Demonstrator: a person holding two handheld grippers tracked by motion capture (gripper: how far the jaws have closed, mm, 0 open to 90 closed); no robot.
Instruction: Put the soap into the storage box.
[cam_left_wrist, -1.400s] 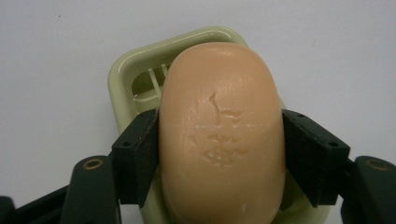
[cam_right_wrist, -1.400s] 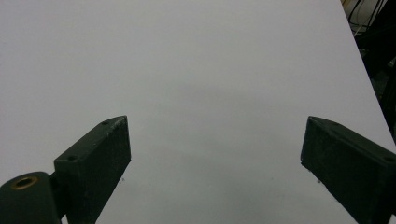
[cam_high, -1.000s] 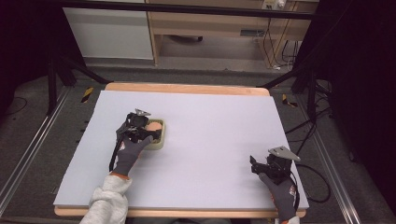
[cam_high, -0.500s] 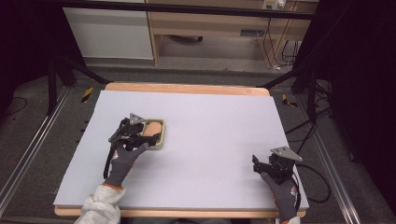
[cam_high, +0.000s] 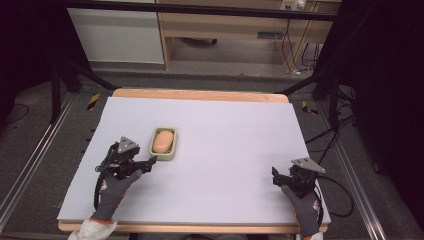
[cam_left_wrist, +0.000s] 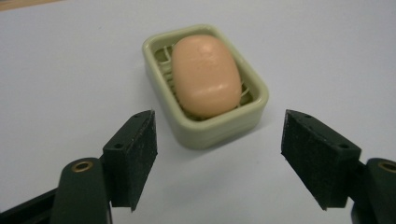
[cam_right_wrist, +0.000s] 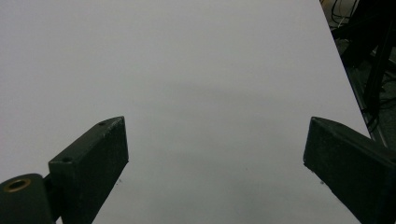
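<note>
Two black jaws of the left gripper (cam_left_wrist: 219, 158) stand spread wide at the bottom of the left gripper view, pinching nothing, their flat pads facing each other across bare table. Just beyond the gap, in the upper middle of that frame, sits a pale green soap dish (cam_left_wrist: 210, 133), a small rounded-corner rectangle with a raised rim and a ribbed grid floor. In it lies one peach-coloured bar of soap (cam_left_wrist: 206, 74), a smooth oval that covers most of the floor, with the grid showing along its edges. The dish is clear of both jaws, with a strip of table between its near wall and the pads.

In the high view the left gripper (cam_high: 150, 161) lies in the lower left of the frame, held by a grey-gloved left hand (cam_high: 114, 186), its tips just short of the soap dish (cam_high: 172, 156), which stands left of centre with the soap (cam_high: 164, 141) inside. The dish's long side runs up and down the frame.

The right gripper (cam_right_wrist: 215, 158) also has its jaws spread wide, with nothing between them and plain surface ahead in the right gripper view. In the high view the right gripper (cam_high: 276, 177) rests in the lower right of the frame, well apart from the dish, held by a gloved right hand (cam_high: 305, 207) near the table's front edge.

The table (cam_high: 230, 130) carries a pale lavender-white cover with a wooden rim visible along its far edge.
</note>
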